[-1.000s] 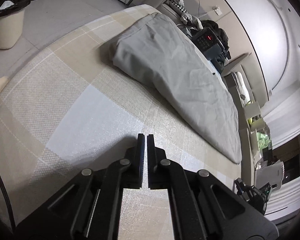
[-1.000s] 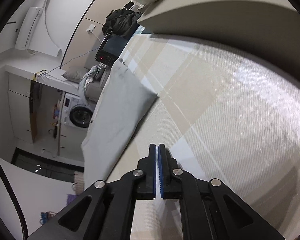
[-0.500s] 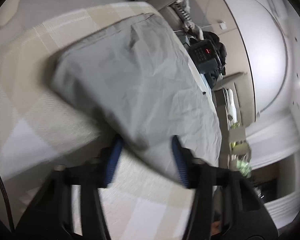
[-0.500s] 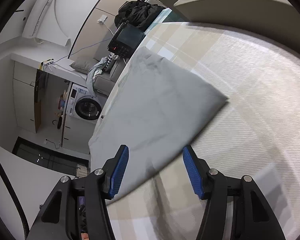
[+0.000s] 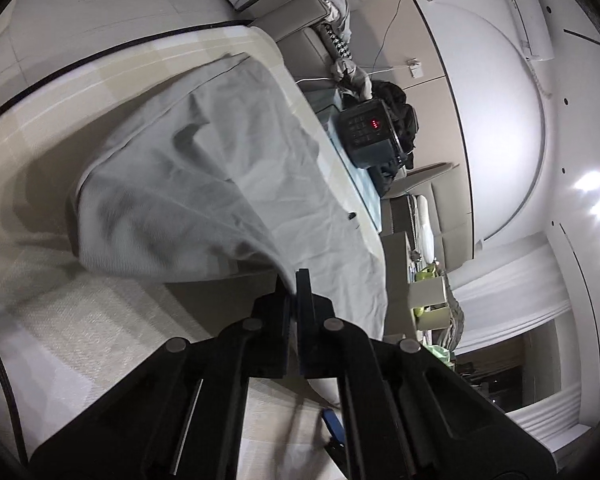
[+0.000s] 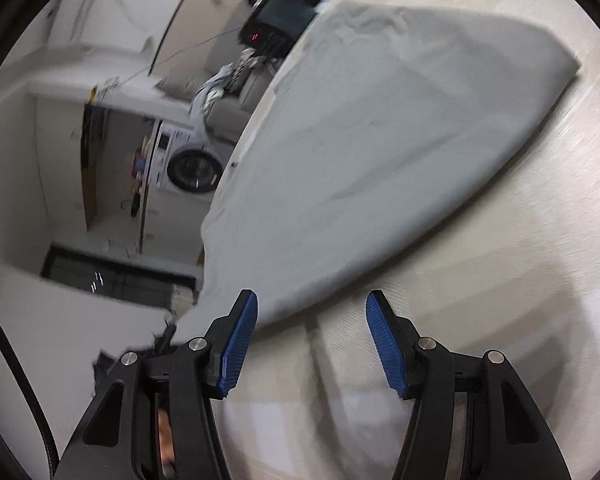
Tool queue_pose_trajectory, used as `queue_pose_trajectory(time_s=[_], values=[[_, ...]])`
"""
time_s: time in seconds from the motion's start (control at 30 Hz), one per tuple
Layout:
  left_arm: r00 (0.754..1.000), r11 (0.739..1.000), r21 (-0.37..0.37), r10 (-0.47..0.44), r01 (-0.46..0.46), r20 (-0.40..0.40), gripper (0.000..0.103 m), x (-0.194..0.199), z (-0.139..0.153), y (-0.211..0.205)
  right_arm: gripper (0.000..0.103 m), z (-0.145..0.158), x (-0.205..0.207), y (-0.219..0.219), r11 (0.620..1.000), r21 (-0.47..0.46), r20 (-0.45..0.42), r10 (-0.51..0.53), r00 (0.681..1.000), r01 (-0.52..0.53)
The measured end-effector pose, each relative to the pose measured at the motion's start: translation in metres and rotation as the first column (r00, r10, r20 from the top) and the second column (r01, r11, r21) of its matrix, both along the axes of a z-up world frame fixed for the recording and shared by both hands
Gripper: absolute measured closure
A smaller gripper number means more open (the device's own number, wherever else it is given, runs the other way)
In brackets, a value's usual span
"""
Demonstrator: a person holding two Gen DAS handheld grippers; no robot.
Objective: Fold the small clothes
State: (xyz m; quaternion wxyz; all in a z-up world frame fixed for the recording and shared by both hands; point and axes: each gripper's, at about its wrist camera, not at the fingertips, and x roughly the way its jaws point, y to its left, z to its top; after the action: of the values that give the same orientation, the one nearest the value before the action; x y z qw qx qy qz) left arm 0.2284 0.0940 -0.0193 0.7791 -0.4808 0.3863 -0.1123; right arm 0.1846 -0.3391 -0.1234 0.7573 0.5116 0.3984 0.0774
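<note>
A grey garment (image 5: 204, 184) lies on the beige checked tablecloth (image 5: 100, 344). My left gripper (image 5: 294, 280) is shut on the garment's near edge and holds it lifted, so the cloth drapes down from the jaws. In the right wrist view the same grey garment (image 6: 380, 140) spreads across the cloth. My right gripper (image 6: 310, 316) stands open with blue pads (image 6: 384, 344), and the garment's near edge lies just in front of and between the fingers without being pinched.
A black device with a red display (image 5: 370, 132) sits at the far table edge, beside dark clothes (image 5: 400, 108). A sofa (image 5: 300, 28) and a washing machine (image 6: 188, 164) stand beyond. Boxes and green items (image 5: 428, 292) crowd the right side.
Both grippers moved forward to the garment and opened. The left one then shut on the near edge and raised it. The right one remains open at the edge.
</note>
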Motion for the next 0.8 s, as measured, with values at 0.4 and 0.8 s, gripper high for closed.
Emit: queue_pose_trajectory(time_s=[0.4, 0.8], values=[[0.997, 0.994, 0.091, -0.059, 0.063, -0.053, 0.103, -0.026, -0.036, 0.002, 0.098, -0.015, 0.034, -0.044, 0.971, -0.026, -0.041, -0.24, 0.97, 0.239], [0.977, 0.978, -0.085, -0.197, 0.191, -0.078, 0.046, -0.011, -0.061, -0.042, 0.099, 0.008, 0.036, -0.051, 0.976, 0.053, 0.08, -0.216, 0.973, 0.212]])
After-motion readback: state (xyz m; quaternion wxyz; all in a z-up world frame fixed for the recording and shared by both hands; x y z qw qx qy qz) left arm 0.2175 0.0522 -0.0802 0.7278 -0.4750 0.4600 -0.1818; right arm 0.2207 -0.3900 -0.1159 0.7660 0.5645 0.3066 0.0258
